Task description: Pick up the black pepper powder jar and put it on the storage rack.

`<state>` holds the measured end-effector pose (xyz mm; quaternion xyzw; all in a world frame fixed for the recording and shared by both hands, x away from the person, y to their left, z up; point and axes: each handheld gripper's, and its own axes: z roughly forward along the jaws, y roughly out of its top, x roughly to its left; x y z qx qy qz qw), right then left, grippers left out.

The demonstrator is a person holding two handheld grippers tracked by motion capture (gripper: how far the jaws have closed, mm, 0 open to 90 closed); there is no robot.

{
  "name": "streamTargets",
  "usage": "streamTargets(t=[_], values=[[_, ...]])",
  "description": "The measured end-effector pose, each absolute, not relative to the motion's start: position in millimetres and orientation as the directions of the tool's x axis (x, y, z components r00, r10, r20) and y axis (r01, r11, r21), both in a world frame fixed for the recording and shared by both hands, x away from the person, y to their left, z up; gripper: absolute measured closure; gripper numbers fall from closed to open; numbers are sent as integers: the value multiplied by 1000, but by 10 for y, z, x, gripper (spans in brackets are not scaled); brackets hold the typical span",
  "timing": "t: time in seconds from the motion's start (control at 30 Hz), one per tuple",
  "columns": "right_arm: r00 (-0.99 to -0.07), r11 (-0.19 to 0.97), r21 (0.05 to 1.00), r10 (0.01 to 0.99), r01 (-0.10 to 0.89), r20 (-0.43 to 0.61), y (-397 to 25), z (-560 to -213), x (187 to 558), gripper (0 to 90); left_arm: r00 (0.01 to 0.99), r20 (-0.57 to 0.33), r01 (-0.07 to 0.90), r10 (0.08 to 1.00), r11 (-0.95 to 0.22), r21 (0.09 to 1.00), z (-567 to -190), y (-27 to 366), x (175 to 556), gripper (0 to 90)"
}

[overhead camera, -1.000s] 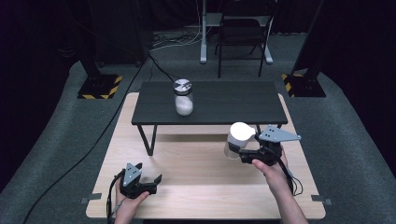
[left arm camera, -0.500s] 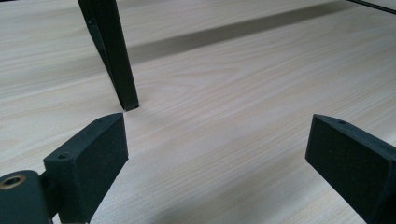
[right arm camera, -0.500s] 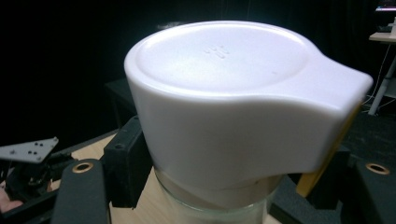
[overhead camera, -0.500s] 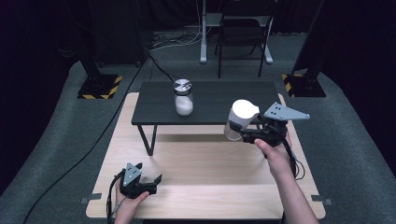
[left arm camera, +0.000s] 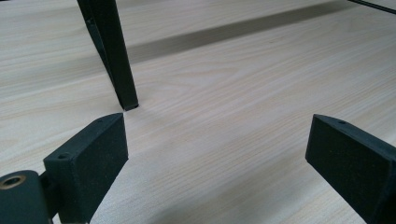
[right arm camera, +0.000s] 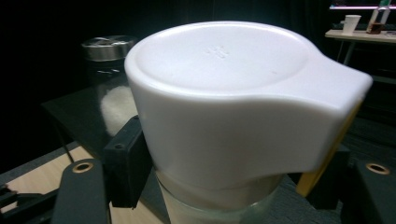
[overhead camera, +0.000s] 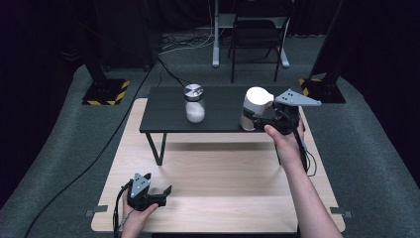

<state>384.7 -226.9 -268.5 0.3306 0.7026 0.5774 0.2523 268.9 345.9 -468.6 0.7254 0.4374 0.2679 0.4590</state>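
My right gripper [overhead camera: 257, 116] is shut on a glass jar with a white flip lid [overhead camera: 253, 106], held over the right part of the small black table [overhead camera: 223, 119]. In the right gripper view the white lid [right arm camera: 233, 102] sits between both jaws. A second glass jar with a metal lid [overhead camera: 194, 103] and white powder inside stands on the black table's left part, also seen behind the held jar [right arm camera: 109, 70]. My left gripper [overhead camera: 153, 191] rests open on the wooden board [overhead camera: 223, 183] at front left; its jaws [left arm camera: 215, 158] are wide apart with nothing between them.
A black table leg [left arm camera: 114, 60] stands just ahead of the left gripper. The wooden board lies on grey carpet [overhead camera: 366, 163]. A chair [overhead camera: 257, 34] and dark stands with striped bases [overhead camera: 106, 91] are beyond the table.
My right gripper carried the white-lidded jar away from me and upward, from over the board's right side to over the black table. The left gripper stayed put.
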Motion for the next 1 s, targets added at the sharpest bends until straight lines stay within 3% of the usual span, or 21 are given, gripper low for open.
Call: streamTargets(t=[0.5, 0.83, 1.0], values=[[-634, 112, 971, 772, 210, 49, -2179, -2627, 4073, 292, 474, -11, 388, 880, -197, 900, -4685, 3457, 2689, 56], [-648, 96, 975, 759, 199, 57, -2264, -2660, 3931, 119, 474, -11, 388, 881, -197, 900, -4686, 3455, 2687, 56], [-663, 109, 979, 748, 173, 34, -2398, -2783, 3731, 93, 472, -10, 387, 882, -197, 901, -4686, 3452, 2684, 56]])
